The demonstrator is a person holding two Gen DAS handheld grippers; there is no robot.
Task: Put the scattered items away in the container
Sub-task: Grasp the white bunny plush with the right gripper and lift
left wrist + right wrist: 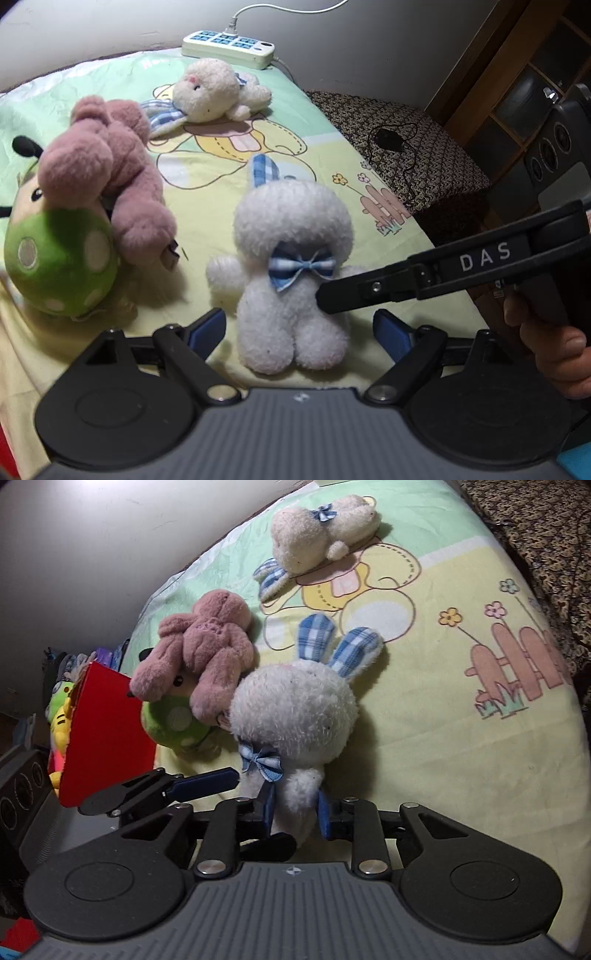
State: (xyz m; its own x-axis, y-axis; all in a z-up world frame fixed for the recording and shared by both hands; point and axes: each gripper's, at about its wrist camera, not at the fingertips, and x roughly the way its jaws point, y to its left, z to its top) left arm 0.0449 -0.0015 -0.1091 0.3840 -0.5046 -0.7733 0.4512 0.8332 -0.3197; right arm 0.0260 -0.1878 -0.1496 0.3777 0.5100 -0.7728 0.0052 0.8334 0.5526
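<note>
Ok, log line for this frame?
right gripper: shut on white bunny | left gripper: open, straddling bunny | red container: left of toys

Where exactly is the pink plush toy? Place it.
On the bedsheet, left of the white bunny in both wrist views, the pink plush toy lies draped over the green spotted plush.

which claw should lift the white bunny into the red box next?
Right. The right claw is already shut on the white bunny's lower body. The left claw is open, merely straddling it. The red box sits beyond.
</note>
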